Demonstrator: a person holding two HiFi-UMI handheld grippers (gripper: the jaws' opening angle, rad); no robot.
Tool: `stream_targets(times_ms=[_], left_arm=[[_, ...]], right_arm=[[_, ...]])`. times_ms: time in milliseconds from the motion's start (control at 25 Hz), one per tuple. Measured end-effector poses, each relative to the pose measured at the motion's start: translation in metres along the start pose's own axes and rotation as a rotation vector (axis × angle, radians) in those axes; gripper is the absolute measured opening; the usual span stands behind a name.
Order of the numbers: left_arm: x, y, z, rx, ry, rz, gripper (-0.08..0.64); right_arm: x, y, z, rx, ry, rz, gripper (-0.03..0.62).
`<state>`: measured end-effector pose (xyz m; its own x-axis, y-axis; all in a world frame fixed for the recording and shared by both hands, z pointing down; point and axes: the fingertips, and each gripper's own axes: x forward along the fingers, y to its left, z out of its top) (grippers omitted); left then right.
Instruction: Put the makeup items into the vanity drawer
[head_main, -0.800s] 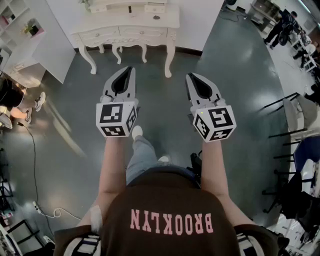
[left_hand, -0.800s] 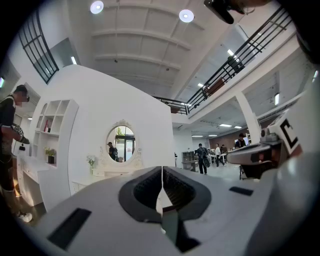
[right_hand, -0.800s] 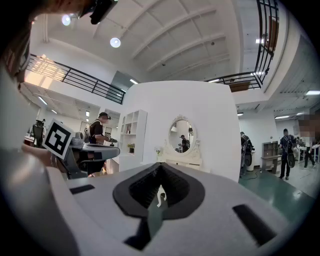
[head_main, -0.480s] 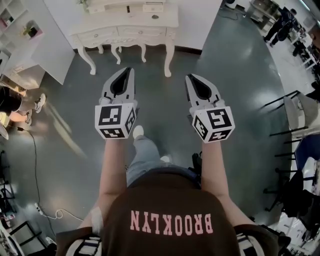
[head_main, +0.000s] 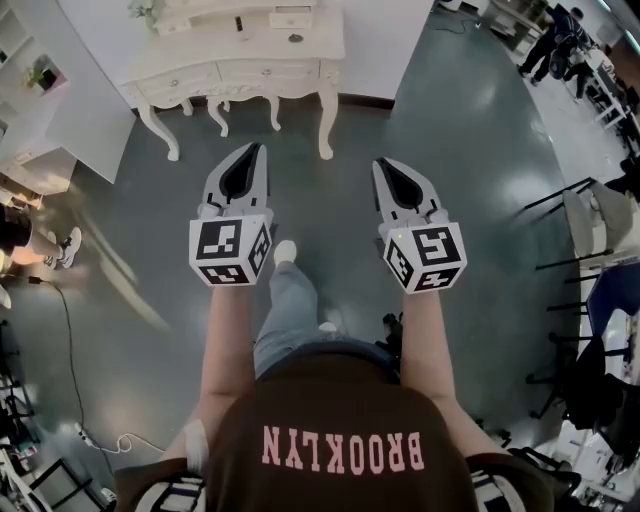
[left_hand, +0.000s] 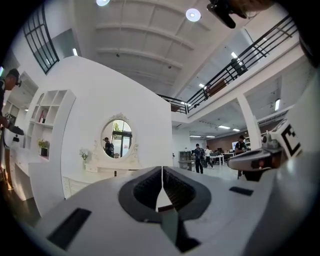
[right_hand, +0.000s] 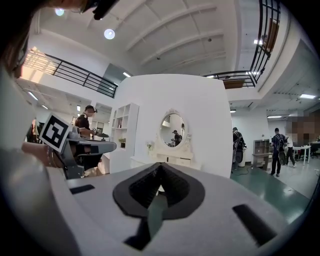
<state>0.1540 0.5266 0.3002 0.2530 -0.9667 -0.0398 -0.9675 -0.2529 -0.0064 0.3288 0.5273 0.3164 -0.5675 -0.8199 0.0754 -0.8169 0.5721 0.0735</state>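
We count two tongs, the left tongs (head_main: 254, 149) and the right tongs (head_main: 381, 164); one white tabletop (head_main: 250, 48) at the far side, one oval mirror (right_hand: 170, 129) above it, and one white shelf unit (right_hand: 124, 131) to its left.

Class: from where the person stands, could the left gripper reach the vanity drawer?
Probably not yet. The left gripper hangs over the floor, well short of the vanity. Nothing blocks the way; stepping forward should do.

Brown BROOKLYN shirt (head_main: 340, 400), blue jeans (head_main: 283, 315)
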Motion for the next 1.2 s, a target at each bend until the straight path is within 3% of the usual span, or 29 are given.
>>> stream_targets(times_ms=[280,520,840,1200], left_arm=[[0.074,0.042,-0.007,-0.005,0.016,-0.003,0.008],[0.150,0.108,-0.009,-0.033,0.023,0.022,0.006],[0.244,0.187,-0.003,-0.053,0.018,-0.009,0.008],[0.303,0.244,-0.016,-0.083,0.036,-0.030,0.006]], right_arm=[[0.085,-0.021,0.007,-0.001,0.001,0.019,-0.003],[0.179,-0.038,0.015,-0.010,0.013,0.034,-0.003],[0.298,-0.054,0.032,0.010,0.013,0.016,-0.003],[0.380,-0.062,0.028,0.009,0.057,-0.004,-0.003]])
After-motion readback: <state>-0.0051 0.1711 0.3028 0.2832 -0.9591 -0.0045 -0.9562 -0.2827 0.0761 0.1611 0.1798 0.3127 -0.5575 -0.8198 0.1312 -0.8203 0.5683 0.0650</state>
